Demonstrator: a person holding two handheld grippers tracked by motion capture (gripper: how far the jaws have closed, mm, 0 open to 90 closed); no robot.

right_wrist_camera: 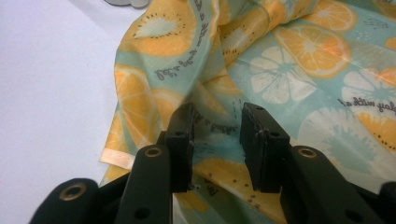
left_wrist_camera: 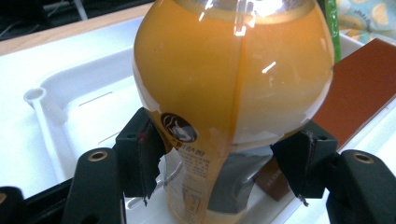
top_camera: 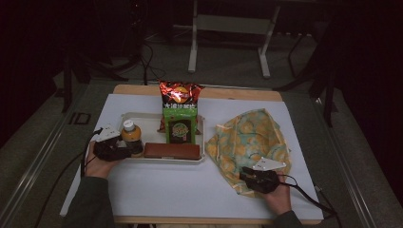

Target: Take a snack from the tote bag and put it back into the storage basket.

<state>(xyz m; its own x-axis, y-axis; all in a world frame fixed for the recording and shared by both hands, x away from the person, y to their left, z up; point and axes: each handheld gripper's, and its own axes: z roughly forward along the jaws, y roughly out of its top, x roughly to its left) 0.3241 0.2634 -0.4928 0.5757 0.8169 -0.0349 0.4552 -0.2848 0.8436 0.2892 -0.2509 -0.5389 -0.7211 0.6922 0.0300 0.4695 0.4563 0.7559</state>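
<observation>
A bottle of orange drink [top_camera: 131,137] with a white cap stands upright at the left end of a white tray [top_camera: 157,161]. My left gripper [top_camera: 125,149] reaches in from the left, and both pads touch the bottle's [left_wrist_camera: 233,93] narrower lower part below its round shoulder; in the left gripper view the left gripper [left_wrist_camera: 219,154] is shut on it. To the right, a fabric bag [top_camera: 249,137] printed with orange slices lies flat and crumpled on the table. My right gripper [top_camera: 244,175] rests at its near edge. Its jaws stand part way apart over the cloth [right_wrist_camera: 303,70], right gripper [right_wrist_camera: 217,135] pressing on nothing.
On the tray also lie a brown box [top_camera: 171,150] along the front, a green packet [top_camera: 180,126] and a red bag of crisps [top_camera: 180,92] leaning at the back. A white sheet [top_camera: 190,190] covers the table. The floor beyond holds a metal stand [top_camera: 228,23].
</observation>
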